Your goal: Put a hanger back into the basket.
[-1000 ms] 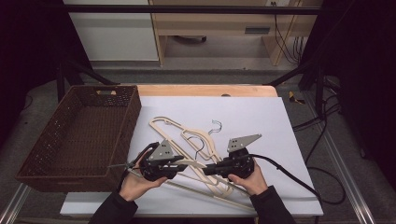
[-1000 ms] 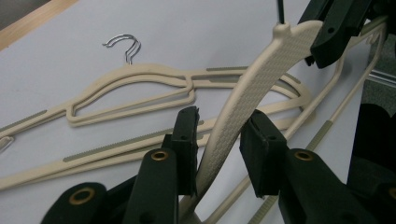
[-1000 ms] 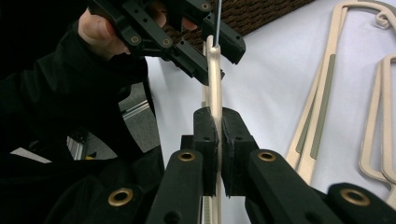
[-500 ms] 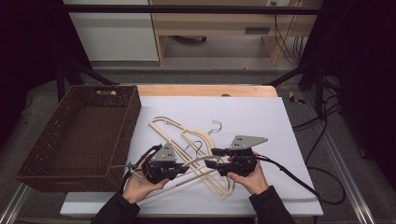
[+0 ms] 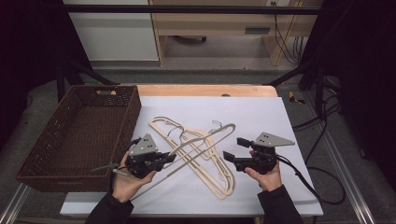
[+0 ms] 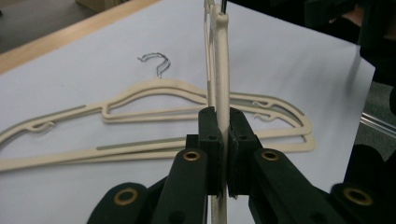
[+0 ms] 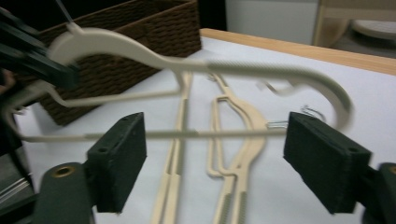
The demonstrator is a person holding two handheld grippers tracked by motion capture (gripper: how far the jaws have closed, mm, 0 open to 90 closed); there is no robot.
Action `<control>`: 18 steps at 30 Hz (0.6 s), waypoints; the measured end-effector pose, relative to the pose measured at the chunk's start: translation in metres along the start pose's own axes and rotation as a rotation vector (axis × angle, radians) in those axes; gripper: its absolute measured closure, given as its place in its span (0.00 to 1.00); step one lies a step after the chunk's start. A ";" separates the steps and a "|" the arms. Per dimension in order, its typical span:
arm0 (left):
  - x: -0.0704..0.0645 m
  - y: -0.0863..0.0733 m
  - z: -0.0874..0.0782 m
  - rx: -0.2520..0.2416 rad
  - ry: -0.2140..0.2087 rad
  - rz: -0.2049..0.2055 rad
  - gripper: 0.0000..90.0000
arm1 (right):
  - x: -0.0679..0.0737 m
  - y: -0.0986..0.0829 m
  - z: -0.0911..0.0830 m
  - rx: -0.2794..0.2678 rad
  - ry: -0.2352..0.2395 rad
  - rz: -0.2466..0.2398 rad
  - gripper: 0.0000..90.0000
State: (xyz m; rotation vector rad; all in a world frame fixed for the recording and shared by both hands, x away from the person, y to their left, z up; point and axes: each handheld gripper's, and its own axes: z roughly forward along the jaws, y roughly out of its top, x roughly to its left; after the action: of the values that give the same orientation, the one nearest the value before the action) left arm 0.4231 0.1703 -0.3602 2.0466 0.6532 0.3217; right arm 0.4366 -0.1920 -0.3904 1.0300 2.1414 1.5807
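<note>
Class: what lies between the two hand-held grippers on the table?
In the high view, cream hangers lie between the left hand-held gripper and the right hand-held gripper.

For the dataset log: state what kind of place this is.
Probably a lab or workshop recording bench, not a home: a white-covered table in a metal frame, loose cables on the floor, and a person's handheld left gripper clamping a cream hanger beside a wicker basket.

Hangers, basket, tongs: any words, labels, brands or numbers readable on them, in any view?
None can be read: the cream hangers, the wicker basket, the white table cover and both tongs, left and right, bear no legible text.
</note>
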 end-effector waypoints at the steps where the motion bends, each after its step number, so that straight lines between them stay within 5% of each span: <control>1: 0.000 0.000 0.000 0.000 0.000 0.000 0.96 | 0.000 0.000 0.000 0.000 0.000 0.000 0.22; 11: 0.007 0.020 -0.054 -0.098 0.065 0.013 0.96 | -0.009 -0.006 -0.015 -0.005 -0.091 0.005 0.13; 18: 0.027 0.038 -0.093 -0.122 0.111 0.019 0.96 | -0.009 -0.004 -0.020 -0.024 -0.115 -0.002 0.10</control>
State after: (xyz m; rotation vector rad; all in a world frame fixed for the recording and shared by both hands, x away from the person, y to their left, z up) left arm 0.4138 0.2353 -0.2795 1.9294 0.6656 0.4777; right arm 0.4297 -0.2130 -0.3891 1.0841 2.0418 1.5040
